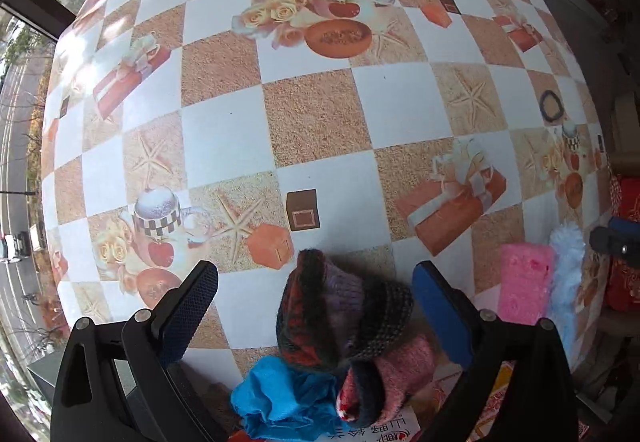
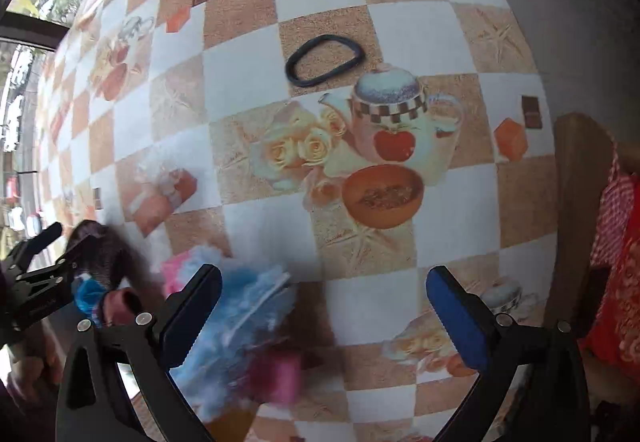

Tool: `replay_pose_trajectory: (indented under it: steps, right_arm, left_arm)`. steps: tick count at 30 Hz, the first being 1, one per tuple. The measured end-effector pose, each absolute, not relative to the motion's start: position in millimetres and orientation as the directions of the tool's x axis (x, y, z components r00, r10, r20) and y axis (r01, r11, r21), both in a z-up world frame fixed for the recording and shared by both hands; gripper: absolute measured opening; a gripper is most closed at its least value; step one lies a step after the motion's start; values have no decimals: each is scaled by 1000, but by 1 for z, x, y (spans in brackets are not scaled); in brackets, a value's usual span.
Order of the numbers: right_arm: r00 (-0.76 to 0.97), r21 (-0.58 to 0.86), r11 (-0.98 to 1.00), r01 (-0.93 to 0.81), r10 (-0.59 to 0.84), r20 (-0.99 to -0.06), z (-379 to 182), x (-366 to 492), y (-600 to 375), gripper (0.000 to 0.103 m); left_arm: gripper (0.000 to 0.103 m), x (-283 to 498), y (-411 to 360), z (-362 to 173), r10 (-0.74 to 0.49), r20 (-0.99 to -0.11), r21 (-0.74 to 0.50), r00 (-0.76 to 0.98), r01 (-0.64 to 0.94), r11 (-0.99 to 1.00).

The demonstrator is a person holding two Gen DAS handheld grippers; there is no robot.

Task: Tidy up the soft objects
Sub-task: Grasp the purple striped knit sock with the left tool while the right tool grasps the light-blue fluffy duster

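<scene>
- Straddling the knit sock (image 1: 344, 306) with the left claw (image 1: 316, 282), spread wide and empty, at the near edge of the surface (image 1: 400, 98).
- Lying just nearer: blue cloth (image 1: 280, 398) and pink sock (image 1: 404, 370), touching.
- Looking light, limp, compressible; best pinched at the bunched middle.
- Hovering over blurred blue fluff (image 2: 240, 306) and pink sponge (image 2: 280, 378): right claw (image 2: 324, 294), open, gripping nothing.
- Farther out, well apart: black band (image 2: 325, 59), thin and floppy, likely needing a rim pinch.
</scene>
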State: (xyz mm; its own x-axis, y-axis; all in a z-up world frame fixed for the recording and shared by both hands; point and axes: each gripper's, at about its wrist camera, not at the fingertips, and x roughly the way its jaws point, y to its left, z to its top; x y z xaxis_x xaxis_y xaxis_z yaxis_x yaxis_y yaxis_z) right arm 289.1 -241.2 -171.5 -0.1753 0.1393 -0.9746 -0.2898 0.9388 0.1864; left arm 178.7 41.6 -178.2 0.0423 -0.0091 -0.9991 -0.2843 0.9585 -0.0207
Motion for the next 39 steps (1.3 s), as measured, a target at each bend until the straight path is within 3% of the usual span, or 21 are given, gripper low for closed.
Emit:
replay_pose_trajectory:
  steps: [3, 7, 18, 22, 32, 35, 36, 37, 38, 39]
  right_arm:
    - [-258, 310, 915, -258, 243, -935, -168, 273, -238, 103]
    - [-331, 346, 904, -251, 255, -908, -174, 252, -227, 103]
    - [-226, 115, 951, -287, 49, -973, -210, 262, -249, 103]
    - [-272, 204, 948, -244, 135, -953, -205, 263, -258, 103]
    - [-275, 222, 930, -294, 140, -951, -219, 240, -232, 103]
    - [-243, 195, 907, -374, 107, -964, -211, 230, -216, 70]
    - [-241, 207, 895, -395, 117, -964, -209, 226, -211, 47]
    - [-255, 235, 887, -398, 140, -957, -208, 225, -209, 37]
    - [-270, 265, 883, -387, 166, -948, -207, 224, -210, 35]
    - [-269, 276, 882, -381, 180, -946, -205, 223, -210, 30]
  left_arm:
    - [99, 171, 42, -179, -54, -998, -57, 16, -295, 954]
    - [99, 158, 40, -198, -94, -995, -76, -38, -337, 938]
    - [99, 120, 54, -242, -113, -983, -40, -146, -430, 902]
    - [99, 118, 49, -244, -100, -986, -36, -131, -421, 906]
    - [100, 147, 34, -246, -65, -993, -23, -95, -385, 922]
    - [93, 161, 26, -243, -53, -996, -21, -77, -366, 930]
    - [90, 161, 24, -240, -52, -996, -24, -68, -364, 931]
    - [80, 161, 23, -235, -47, -997, -24, -54, -362, 932]
    - [71, 170, 23, -230, -50, -998, -34, -37, -360, 933]
    - [69, 183, 23, -224, -63, -998, -49, -26, -360, 932]
